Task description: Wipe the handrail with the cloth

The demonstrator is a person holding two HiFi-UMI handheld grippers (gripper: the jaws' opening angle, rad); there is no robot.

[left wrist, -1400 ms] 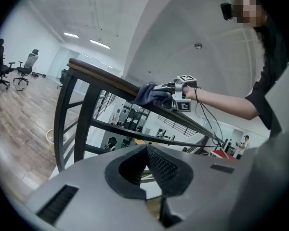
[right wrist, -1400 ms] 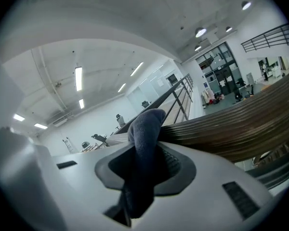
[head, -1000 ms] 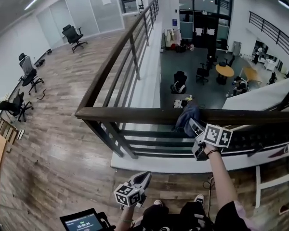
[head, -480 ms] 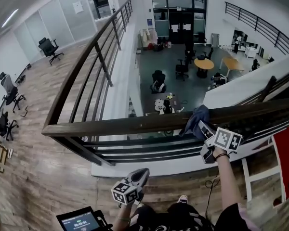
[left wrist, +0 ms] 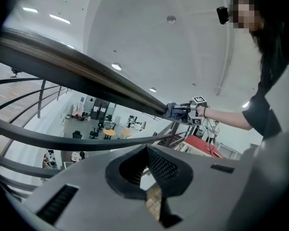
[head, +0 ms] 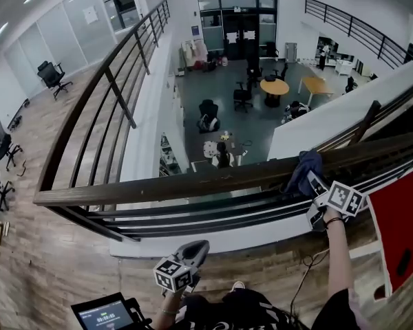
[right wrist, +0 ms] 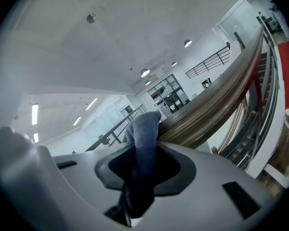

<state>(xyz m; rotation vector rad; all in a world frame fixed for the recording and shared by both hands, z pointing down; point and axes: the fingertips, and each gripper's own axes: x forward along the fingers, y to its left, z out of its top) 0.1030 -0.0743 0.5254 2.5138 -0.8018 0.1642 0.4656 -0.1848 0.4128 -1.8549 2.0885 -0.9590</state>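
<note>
A dark wooden handrail point(head: 172, 188) runs across the head view from a corner at the left to the right edge. A blue cloth point(head: 301, 172) is draped over its top at the right, and my right gripper point(head: 310, 180) is shut on it and presses it to the rail. In the right gripper view the cloth point(right wrist: 142, 138) fills the jaws, with the handrail point(right wrist: 216, 100) just beyond. My left gripper point(head: 198, 247) hangs low in front of the person, below the rail, shut with nothing in it. The left gripper view looks up at the handrail point(left wrist: 82, 73), the cloth point(left wrist: 175, 110) and the right gripper point(left wrist: 187, 110).
Dark metal bars point(head: 193, 218) run under the rail, with a drop to a lower floor of desks and chairs point(head: 274, 88) beyond. A second railing point(head: 103, 81) leads away at the left. A red panel point(head: 399, 225) stands at the right, and a small screen point(head: 100, 316) is at the bottom left.
My right gripper has slid the cloth to the right along the rail, away from the corner. The head view turned right. The left gripper stayed low and shut.
</note>
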